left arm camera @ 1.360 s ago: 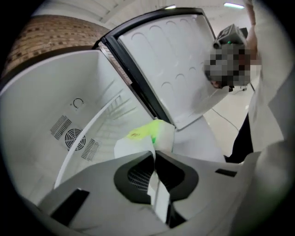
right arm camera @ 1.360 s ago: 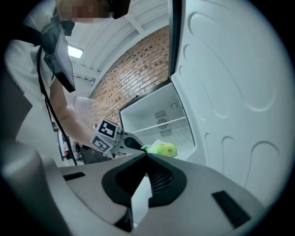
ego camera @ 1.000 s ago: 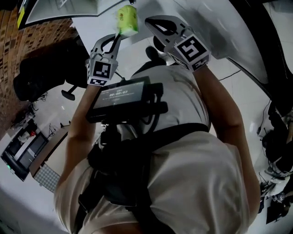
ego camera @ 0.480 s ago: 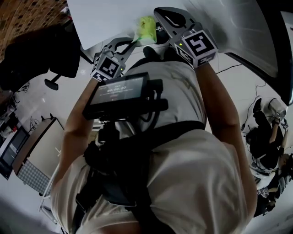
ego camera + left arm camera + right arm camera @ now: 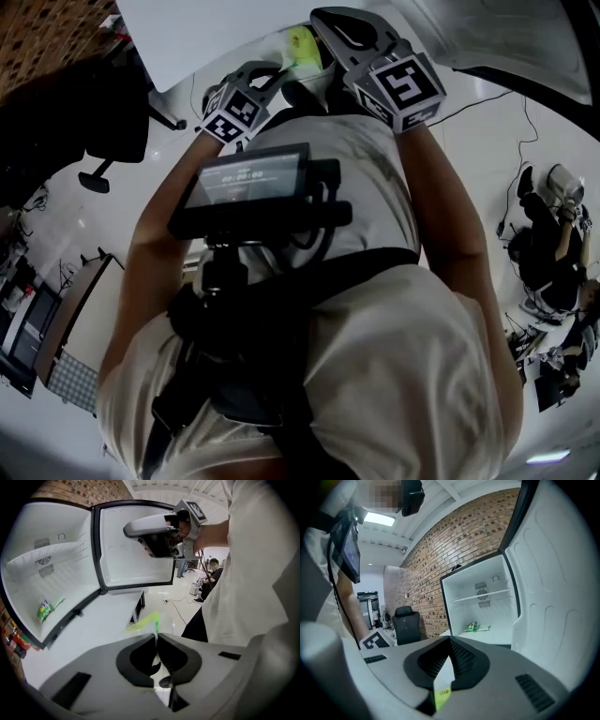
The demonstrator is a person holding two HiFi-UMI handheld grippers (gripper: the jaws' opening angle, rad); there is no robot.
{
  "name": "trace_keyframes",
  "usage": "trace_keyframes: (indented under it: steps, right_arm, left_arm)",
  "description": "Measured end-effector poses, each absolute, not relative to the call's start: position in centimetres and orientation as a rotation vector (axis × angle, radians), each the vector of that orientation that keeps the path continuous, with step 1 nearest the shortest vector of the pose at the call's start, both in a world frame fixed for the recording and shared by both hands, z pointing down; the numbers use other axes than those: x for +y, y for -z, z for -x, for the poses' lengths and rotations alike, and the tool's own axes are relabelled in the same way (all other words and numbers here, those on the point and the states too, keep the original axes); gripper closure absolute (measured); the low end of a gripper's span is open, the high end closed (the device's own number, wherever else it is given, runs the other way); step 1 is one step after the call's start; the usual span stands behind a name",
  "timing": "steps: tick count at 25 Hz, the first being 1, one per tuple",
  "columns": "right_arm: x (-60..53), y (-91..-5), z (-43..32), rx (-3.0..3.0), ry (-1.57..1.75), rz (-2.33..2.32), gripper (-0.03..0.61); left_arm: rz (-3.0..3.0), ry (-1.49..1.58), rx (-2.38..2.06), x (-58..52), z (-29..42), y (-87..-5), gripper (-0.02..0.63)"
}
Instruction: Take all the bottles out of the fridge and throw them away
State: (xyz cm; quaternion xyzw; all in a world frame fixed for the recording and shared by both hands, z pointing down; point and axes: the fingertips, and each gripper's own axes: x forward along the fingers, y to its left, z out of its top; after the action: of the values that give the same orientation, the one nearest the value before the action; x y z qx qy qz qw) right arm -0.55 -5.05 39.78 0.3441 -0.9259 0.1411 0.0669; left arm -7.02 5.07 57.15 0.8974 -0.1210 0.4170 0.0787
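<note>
My left gripper point(image 5: 156, 635) is shut on the thin edge of a green bottle point(image 5: 144, 621), which sticks out past the jaw tips. In the head view the same bottle point(image 5: 302, 42) hangs between the left gripper point(image 5: 279, 67) and the right gripper point(image 5: 317, 17), in front of the person's chest. The right gripper point(image 5: 450, 640) is shut, with a flat white and green piece point(image 5: 442, 686) caught between its pads. The fridge point(image 5: 56, 569) stands open to the left, and a green item point(image 5: 44, 610) lies on its floor; the same green item point(image 5: 472, 626) also shows in the right gripper view.
The fridge door point(image 5: 136, 545) is swung wide open beside a white table top point(image 5: 93, 625). A black office chair point(image 5: 407, 623) stands by the brick wall point(image 5: 454, 541). Cables lie on the shiny floor point(image 5: 180, 604), and people sit further off.
Both grippers have drawn in toward the person's chest. The green bottle has moved right and now hangs close beside the right gripper. The view has turned away from the fridge.
</note>
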Motion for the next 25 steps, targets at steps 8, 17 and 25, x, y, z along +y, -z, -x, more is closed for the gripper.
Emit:
trace_keyframes:
  steps: [8,17,25]
  right_arm:
    - [-3.3,-41.8,0.1,-2.722,-0.498,-1.063,0.586]
    - [-3.7,-41.8,-1.3,-2.69,-0.508,-1.165,0.586]
    - [-4.0,-41.8,-1.3,-2.695,-0.505,-1.154,0.586]
  left_arm:
    - [-2.572,-1.372,-0.309,4.8,7.2,-64.5,0.598]
    - [-2.541,-1.383,-0.305,3.2,6.7,-64.9,0.394]
    - [-2.576,-1.323,-0.351,2.3,5.6,-63.2,0.394]
